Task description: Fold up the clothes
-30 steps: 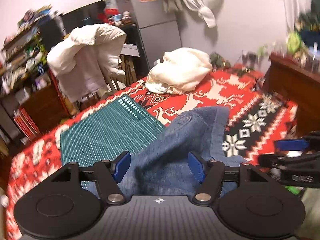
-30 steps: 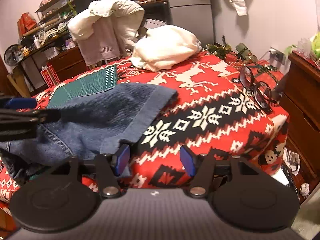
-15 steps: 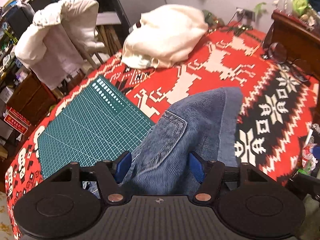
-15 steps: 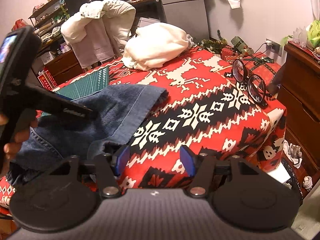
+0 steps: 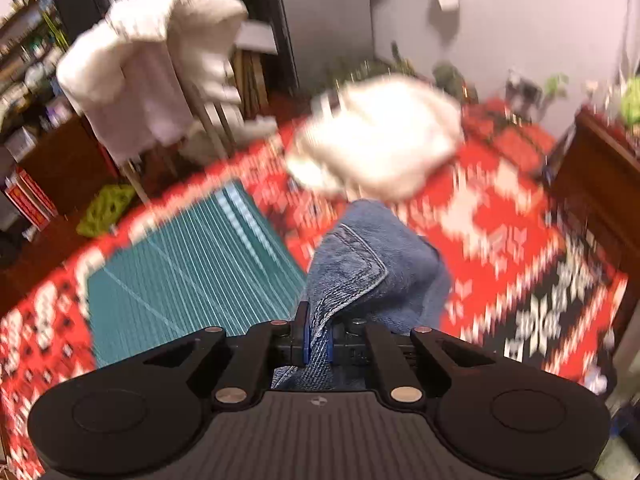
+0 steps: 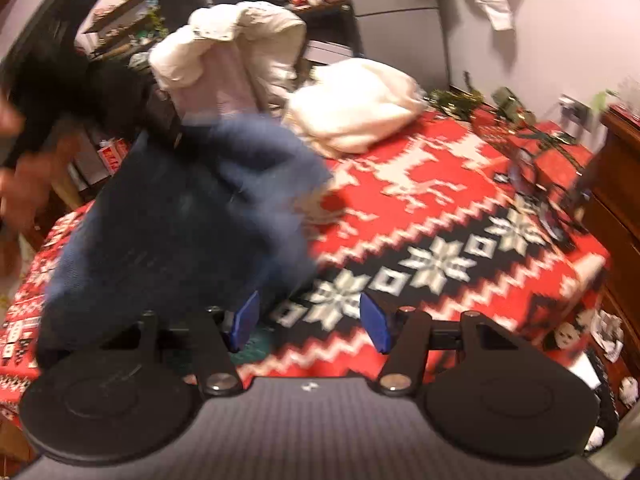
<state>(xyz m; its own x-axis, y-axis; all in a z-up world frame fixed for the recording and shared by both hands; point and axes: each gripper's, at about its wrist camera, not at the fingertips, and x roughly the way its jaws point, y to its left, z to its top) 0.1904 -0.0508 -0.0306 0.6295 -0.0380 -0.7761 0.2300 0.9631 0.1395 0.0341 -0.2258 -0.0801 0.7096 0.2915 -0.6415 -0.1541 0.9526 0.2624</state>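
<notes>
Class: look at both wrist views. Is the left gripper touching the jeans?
Touching. The left wrist view shows the left gripper shut, its blue pads pinching a seamed edge of the jeans between them.

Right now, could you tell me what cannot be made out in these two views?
- Left wrist view: motion blur smears the white garment and tablecloth pattern.
- Left wrist view: the left gripper body hides the jeans below the pinch.
- Right wrist view: blur hides the jeans' folds; the right gripper covers the near table edge.

left tool (image 5: 316, 338): now clamped on the jeans (image 5: 360, 264) | jeans: lifted up, bunched | right tool (image 6: 308, 322): still wide apart
</notes>
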